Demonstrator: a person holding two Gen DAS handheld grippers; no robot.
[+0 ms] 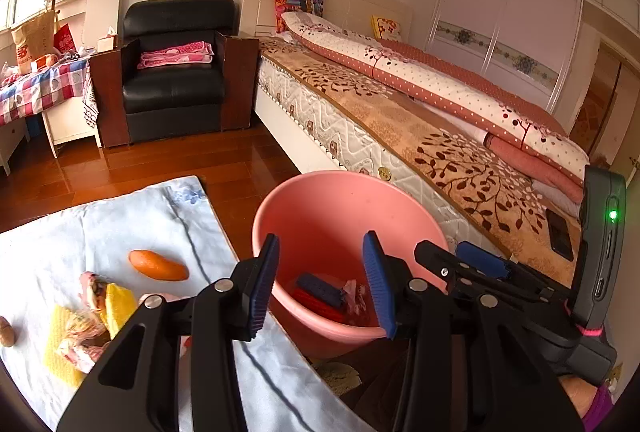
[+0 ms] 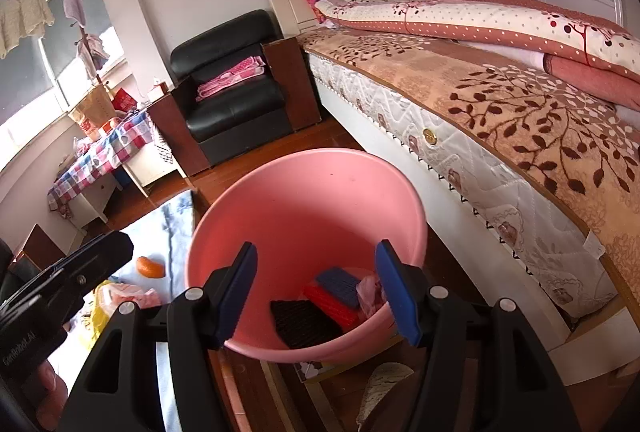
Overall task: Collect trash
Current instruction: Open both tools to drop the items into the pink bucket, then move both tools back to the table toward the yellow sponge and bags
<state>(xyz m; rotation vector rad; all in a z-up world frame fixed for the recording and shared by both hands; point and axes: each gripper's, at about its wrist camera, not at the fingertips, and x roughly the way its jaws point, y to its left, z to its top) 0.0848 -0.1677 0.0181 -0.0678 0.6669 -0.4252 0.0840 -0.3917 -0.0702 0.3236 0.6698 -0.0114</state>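
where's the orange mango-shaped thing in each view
Left wrist: orange mango-shaped piece lies on the pale cloth, left of the pink basin.
Right wrist: the same piece at the left, partly hidden behind the basin's rim.
Shared landmark: the pink basin.

Left wrist cam looks forward-down past my left gripper [image 1: 322, 282], close over the pink basin [image 1: 348, 200]; cloth [image 1: 132, 224] off its left side. Right wrist cam sits just right of it, same heading, probably slightly nearer the basin [image 2: 308, 192]. Both share basin, bed [image 2: 500, 104], armchair [image 1: 176, 72].
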